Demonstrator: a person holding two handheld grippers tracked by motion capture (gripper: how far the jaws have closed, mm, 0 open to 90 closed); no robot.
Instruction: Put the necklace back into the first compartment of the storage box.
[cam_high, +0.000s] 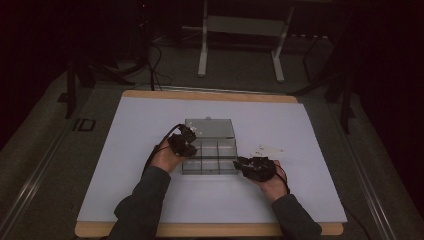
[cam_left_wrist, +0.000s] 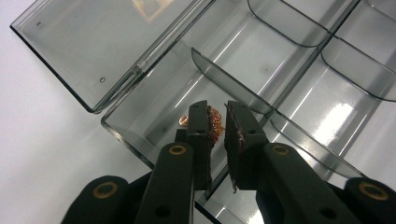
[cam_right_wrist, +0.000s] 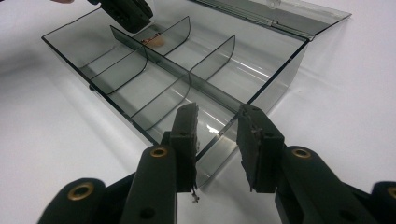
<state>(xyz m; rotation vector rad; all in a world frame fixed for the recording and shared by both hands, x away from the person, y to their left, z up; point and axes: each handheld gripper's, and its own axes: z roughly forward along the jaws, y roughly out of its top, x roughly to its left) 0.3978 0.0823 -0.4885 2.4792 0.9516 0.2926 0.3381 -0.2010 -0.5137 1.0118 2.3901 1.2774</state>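
Copper-coloured small trinket (cam_left_wrist: 214, 122) dropping into clear plastic divided box (cam_left_wrist: 154, 112); I am parting left gripper (cam_left_wrist: 217, 122) slowly, right gripper (cam_right_wrist: 217, 135) idling apart, empty.

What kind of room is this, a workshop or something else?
Probably a lab or recording studio: a white board on a table in a dark room, cables and a metal stand behind, and a clear compartment box being filled.
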